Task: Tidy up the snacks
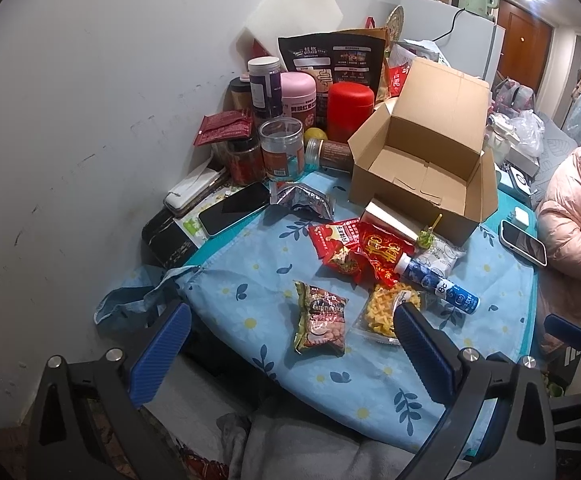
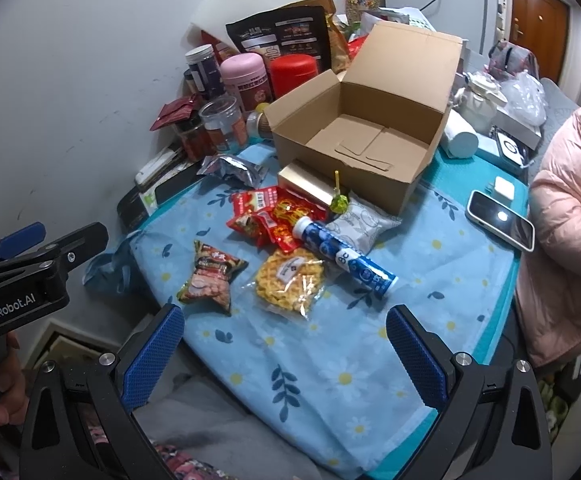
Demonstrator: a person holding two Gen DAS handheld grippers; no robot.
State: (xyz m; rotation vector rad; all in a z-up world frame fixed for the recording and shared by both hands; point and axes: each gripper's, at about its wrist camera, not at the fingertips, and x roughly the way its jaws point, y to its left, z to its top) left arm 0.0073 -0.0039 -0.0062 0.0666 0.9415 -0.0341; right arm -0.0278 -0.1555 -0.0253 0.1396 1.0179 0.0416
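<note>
One open cardboard box (image 2: pixel 370 136) holds nothing; snack packets (image 2: pixel 274 216) lie beside it.

- The cardboard box (image 2: pixel 354 136) is standing open, its inside lying free from above; its raised lid (image 2: pixel 406 60) is walling off the far side.
- A gold box (image 2: pixel 306 186) and a lollipop (image 2: pixel 338 200) are sitting tight against its near wall.
- Red packets (image 1: pixel 354 248), a blue tube (image 2: pixel 346 254), a waffle bag (image 2: pixel 290 280) and a peanut packet (image 1: pixel 320 314) are crowding the middle.
- The floral cloth (image 2: pixel 322 372) nearest the cameras is lying bare.
- Jars (image 1: pixel 282 152) are blocking the left rear, possibly touching the box.
</note>
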